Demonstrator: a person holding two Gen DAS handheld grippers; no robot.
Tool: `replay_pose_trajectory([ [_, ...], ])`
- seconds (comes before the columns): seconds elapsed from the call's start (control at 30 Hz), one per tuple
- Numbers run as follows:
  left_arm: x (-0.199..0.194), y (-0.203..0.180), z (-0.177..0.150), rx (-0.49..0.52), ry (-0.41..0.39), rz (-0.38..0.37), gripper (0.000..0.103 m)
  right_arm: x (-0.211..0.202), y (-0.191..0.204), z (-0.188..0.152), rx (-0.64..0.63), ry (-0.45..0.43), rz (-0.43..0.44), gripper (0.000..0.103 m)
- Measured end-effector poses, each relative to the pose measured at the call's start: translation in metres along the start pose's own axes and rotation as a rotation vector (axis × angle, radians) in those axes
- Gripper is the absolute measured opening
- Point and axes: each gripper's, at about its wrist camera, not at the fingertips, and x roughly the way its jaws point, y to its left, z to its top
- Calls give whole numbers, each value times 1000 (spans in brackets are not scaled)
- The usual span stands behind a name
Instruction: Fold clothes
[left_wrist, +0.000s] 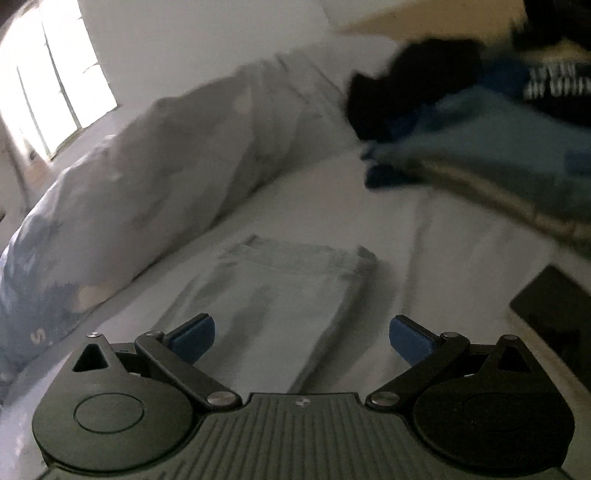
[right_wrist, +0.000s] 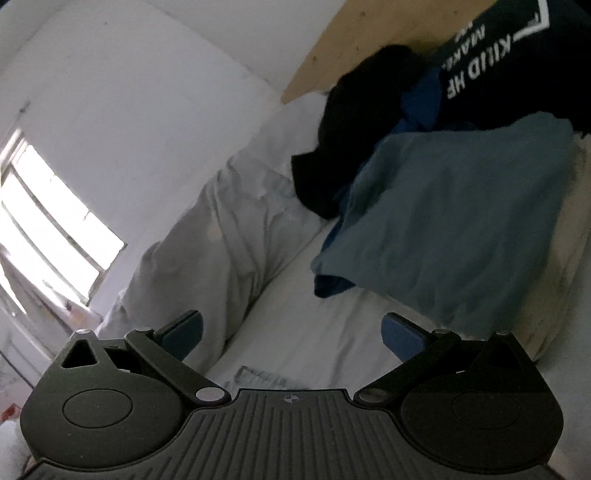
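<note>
Clothes sit in two spots on the white bed sheet (left_wrist: 332, 206): pale folded jeans (left_wrist: 273, 291) lie flat just ahead of the left gripper (left_wrist: 301, 334), and a loose pile (right_wrist: 454, 206) is heaped further back against a tan headboard (right_wrist: 354, 40). Motion blur in the left wrist view smears the pile, so its layers are hard to separate there. From the right wrist view a soft teal garment (right_wrist: 461, 221) tops it, with darker blue cloth poking out beneath, a black garment (right_wrist: 354, 122) behind, and a dark shirt with white lettering (right_wrist: 495, 55) cut off by the frame edge. Only a sliver of the jeans shows behind the right gripper (right_wrist: 291, 334). Both grippers are spread wide, blue pads apart, grasping nothing. A crumpled, puffy duvet (left_wrist: 147, 177) bunches along the left.
</note>
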Motion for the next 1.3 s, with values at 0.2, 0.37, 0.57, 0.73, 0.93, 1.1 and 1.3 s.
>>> replay_pose_trajectory([
  [0.2,44,-23,8,119,82,73,103,0,-23,10,112,-2,10,103],
  [0.37,74,-32,13,182,134,116,103,5,-34,13,170,19,11,103],
  [0.57,92,-40,22,221,138,135,102,14,-43,17,199,84,14,103],
  [0.73,100,-47,29,256,126,165,102,23,-44,16,204,165,43,103],
  [0.93,114,-49,35,253,106,191,93,21,-45,16,236,144,35,103],
  [1.1,118,-61,36,277,128,173,30,20,-45,16,233,151,36,103],
  [1.3,99,-25,47,59,66,134,27,20,-48,18,235,150,38,103],
])
